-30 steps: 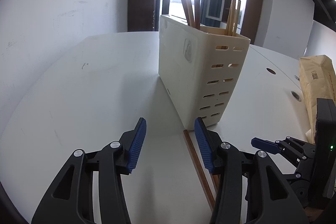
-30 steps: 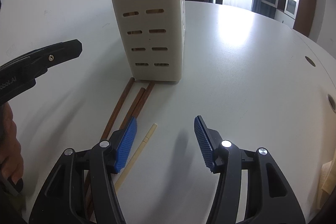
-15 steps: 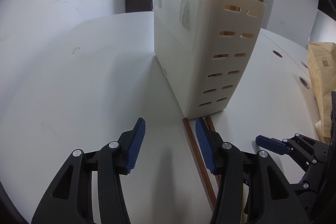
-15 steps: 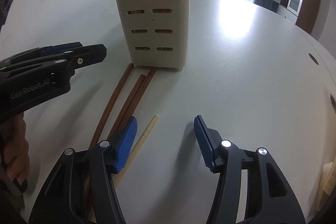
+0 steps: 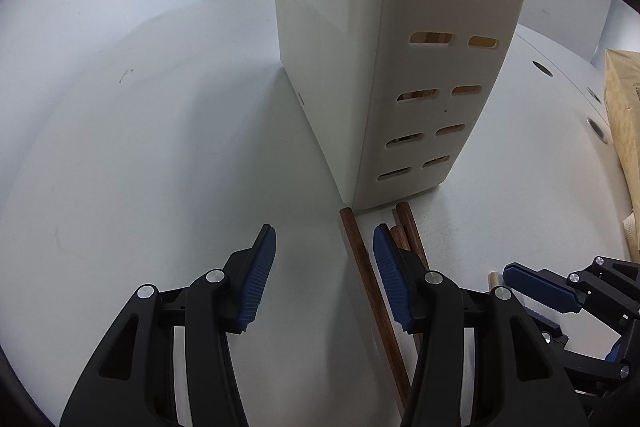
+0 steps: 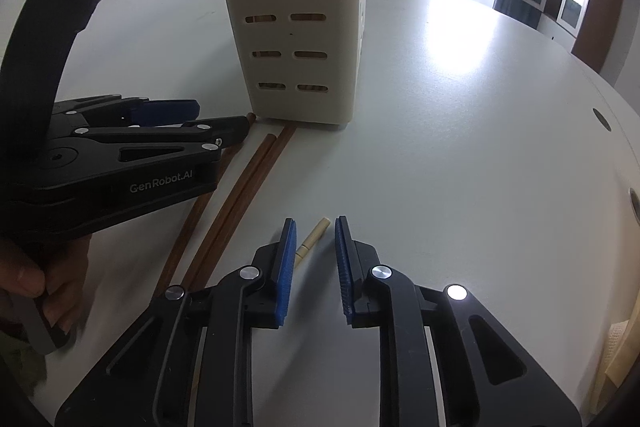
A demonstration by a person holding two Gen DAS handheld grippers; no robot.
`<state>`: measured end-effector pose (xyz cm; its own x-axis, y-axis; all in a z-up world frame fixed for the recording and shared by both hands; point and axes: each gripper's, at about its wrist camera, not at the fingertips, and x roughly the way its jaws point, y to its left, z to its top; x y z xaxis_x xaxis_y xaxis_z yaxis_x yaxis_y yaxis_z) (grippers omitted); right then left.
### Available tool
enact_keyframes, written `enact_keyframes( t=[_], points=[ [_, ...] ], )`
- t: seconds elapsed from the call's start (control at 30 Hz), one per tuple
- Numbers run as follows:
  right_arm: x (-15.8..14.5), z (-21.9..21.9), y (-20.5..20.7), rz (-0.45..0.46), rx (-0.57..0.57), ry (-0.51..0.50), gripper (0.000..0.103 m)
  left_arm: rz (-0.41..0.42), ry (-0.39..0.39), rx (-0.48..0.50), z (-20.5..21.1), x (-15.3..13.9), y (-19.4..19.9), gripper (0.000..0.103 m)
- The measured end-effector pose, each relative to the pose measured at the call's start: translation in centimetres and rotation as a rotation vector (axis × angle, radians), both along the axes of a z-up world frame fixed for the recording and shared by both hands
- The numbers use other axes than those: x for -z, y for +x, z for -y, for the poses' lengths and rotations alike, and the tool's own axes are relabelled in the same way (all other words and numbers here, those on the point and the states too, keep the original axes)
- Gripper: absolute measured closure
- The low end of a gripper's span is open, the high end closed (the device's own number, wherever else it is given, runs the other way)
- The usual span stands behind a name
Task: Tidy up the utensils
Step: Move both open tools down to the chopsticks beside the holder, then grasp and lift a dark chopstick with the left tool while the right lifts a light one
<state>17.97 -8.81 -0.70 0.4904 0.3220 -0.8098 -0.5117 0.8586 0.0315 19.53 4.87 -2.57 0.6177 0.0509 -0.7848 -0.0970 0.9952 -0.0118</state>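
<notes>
A cream slotted utensil holder (image 5: 380, 67) (image 6: 304, 35) stands on the white table with chopsticks inside. Three brown chopsticks (image 5: 360, 267) (image 6: 244, 183) lie on the table, their ends at the holder's base. My left gripper (image 5: 324, 239) (image 6: 216, 117) is open low over them, with one brown chopstick between its jaws close to the right pad. A pale chopstick (image 6: 314, 237) (image 5: 493, 277) lies to their right. My right gripper (image 6: 315, 227) (image 5: 516, 287) is closing, with the pale chopstick's tip between its pads; the pads do not press on it.
A brown paper bag (image 5: 624, 115) stands at the table's right edge. Round cable holes (image 5: 542, 69) (image 6: 602, 119) dot the tabletop on the right. A person's hand (image 6: 24, 279) holds the left gripper's handle. Bare table (image 5: 140, 167) spreads to the left of the holder.
My left gripper moved down and nearer to the holder, so a brown chopstick now lies between its jaws. The right gripper's jaws narrowed sharply around the pale chopstick's tip.
</notes>
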Motion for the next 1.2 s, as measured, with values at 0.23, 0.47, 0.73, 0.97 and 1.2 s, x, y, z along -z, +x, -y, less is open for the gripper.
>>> enact_keyframes(
  t=[0.23, 0.47, 0.73, 0.97, 1.2],
  points=[
    [-0.2, -0.1, 0.6, -0.011, -0.002, 0.001, 0.093, -0.043, 0.008, 0.009, 0.5, 0.8, 0.9, 0.053],
    [-0.3, -0.3, 0.9, -0.021, -0.008, 0.008, 0.097, -0.047, 0.037, 0.022, 0.9, 0.6, 1.4, 0.092],
    [-0.5, 0.0, 1.3, -0.033, -0.009, 0.038, 0.097, -0.04, 0.033, 0.005, 0.2, 0.2, 1.3, 0.096],
    [-2.6, 1.5, 1.5, 0.039, 0.004, 0.08, 0.098, 0.066, -0.01, -0.004, -0.8, -3.1, -1.3, 0.096],
    [-5.1, 2.9, 0.7, 0.151, 0.032, 0.152, 0.098, 0.255, -0.056, 0.009, -0.7, -8.2, -5.4, 0.096]
  ],
)
